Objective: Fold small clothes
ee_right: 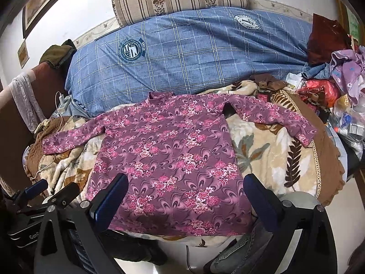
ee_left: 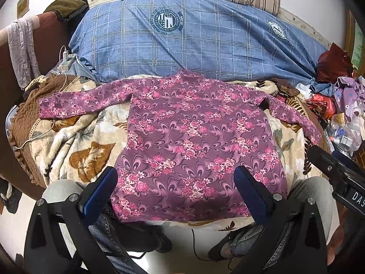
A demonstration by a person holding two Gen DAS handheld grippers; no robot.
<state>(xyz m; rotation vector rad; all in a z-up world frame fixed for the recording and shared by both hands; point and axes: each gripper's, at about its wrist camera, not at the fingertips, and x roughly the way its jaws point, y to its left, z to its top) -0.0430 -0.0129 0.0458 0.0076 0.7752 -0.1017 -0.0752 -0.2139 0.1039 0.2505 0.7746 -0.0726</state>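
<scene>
Lying flat and face-up on the leaf-print blanket [ee_left: 68,141], the purple floral top [ee_left: 194,137] is spread just ahead of both tools, hem nearest them, collar farthest, sleeves stretched out to either side. The left gripper [ee_left: 175,182] hovers over the hem with its jaws wide and nothing between them; the right gripper [ee_right: 186,189] hangs likewise, jaws wide and empty, over the hem's other half. Judging by its drape, the top is thin, light, soft knit: it should lift with little effort but sag and slide on itself, so a pinch at a seam, a cuff or a shoulder looks surer than a grab mid-panel. The left sleeve's cuff lies far out beyond the left jaws, near a white cable [ee_left: 45,132] that could snag. The right sleeve bends back toward the right jaws, close to the clutter pile [ee_right: 342,96]. Past the collar the blue checked quilt [ee_left: 194,45] rises, limiting forward room; inward folds have open blanket.
</scene>
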